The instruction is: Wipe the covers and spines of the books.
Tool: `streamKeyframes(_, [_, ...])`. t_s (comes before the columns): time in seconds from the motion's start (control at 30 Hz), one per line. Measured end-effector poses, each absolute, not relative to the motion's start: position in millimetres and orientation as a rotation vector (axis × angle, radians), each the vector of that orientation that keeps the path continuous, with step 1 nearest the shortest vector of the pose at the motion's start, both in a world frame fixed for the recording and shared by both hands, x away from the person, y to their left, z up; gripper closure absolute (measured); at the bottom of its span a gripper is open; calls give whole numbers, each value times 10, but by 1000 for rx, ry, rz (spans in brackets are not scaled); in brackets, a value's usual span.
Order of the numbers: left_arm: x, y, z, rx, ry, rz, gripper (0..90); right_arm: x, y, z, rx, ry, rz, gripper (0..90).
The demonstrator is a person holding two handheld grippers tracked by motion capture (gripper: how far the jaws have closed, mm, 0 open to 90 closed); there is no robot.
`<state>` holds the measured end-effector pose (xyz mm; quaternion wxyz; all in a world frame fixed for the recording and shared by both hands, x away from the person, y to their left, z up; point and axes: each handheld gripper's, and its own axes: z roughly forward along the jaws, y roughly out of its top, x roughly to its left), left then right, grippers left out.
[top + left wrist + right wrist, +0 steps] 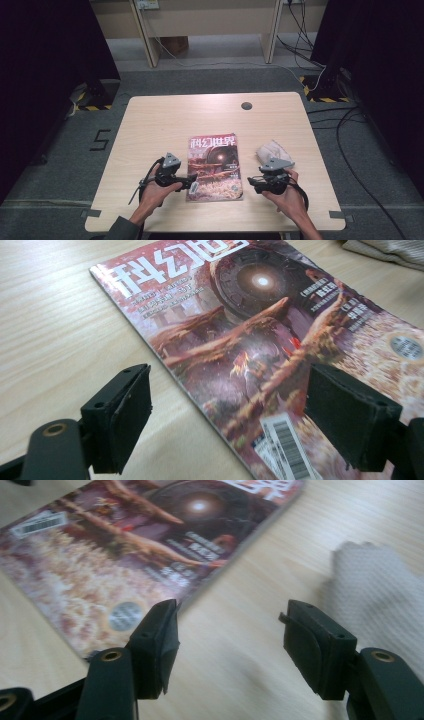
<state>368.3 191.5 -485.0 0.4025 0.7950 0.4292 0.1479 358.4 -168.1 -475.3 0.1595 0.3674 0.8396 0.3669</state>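
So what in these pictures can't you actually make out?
- Magazine: the small cover print and the barcode digits are too small in the high view, and soft in both gripper views.
- White cloth: its near part is hidden behind the right gripper in the high view, and it is blurred in the right gripper view.
- Left gripper: in the high view, whether its tips touch the magazine's edge.
- Table: its near edge is cut off by the frame.

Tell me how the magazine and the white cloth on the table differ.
The magazine lies flat and closed, a crisp rectangle; the cloth is a crumpled, shapeless heap. The magazine's cover is glossy and colourful, with white characters across the top and a barcode label; the cloth is plain whitish with a fine weave. The magazine is between the two claws; the cloth sits off to the right. Both rest on the table, unheld.
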Motion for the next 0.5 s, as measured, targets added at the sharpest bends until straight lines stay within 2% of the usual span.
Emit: streamKeyframes(0.5, [3236, 2223, -4879, 1999, 1079, 387, 171, 3916, -2220, -4796, 1251, 2271, 964, 393])
